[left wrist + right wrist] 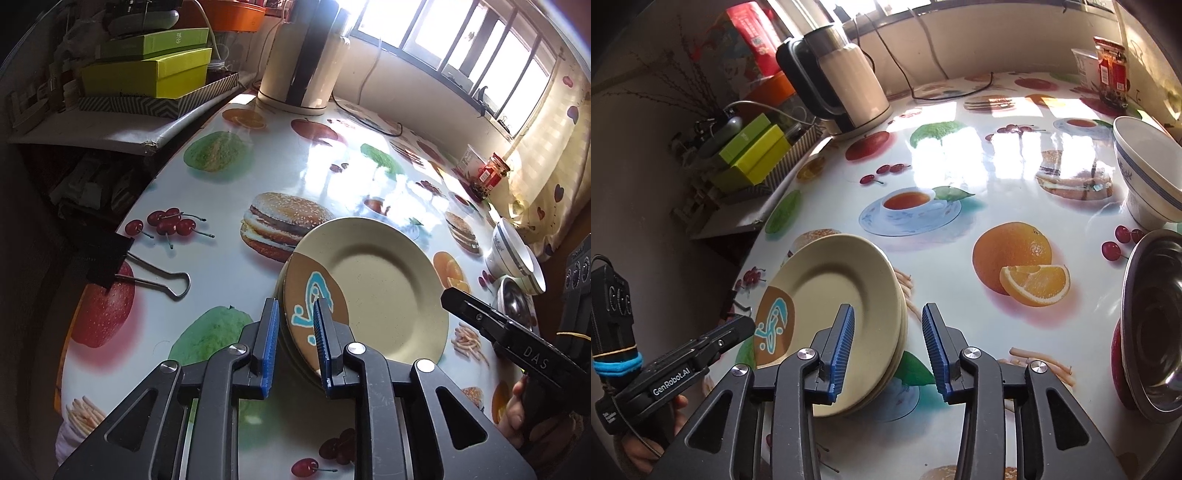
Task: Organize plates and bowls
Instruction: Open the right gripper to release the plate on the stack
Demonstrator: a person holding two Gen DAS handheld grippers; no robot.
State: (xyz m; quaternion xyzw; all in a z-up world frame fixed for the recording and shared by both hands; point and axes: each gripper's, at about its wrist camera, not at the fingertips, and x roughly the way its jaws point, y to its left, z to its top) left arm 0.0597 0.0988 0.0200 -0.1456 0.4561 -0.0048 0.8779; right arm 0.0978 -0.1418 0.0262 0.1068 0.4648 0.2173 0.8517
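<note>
The left gripper (295, 325) and right gripper (888, 338) each sit a little open around opposite edges of the stacked plates (842, 314), not squeezing them, with bowls (1148, 177) beyond the right one.

Two fisheye wrist cams, each looking fwd and steeply down along its own claw at a fruit-print desk (229, 266), close up. Left cam sits at the plate stack's (373, 291) left edge, facing twd the window; right cam sits at the stack's right edge. Both share the stack, kettle (846, 85), green boxes (147, 70) and bowls (1148, 173), and each catches the other claw at frame edge.
</note>
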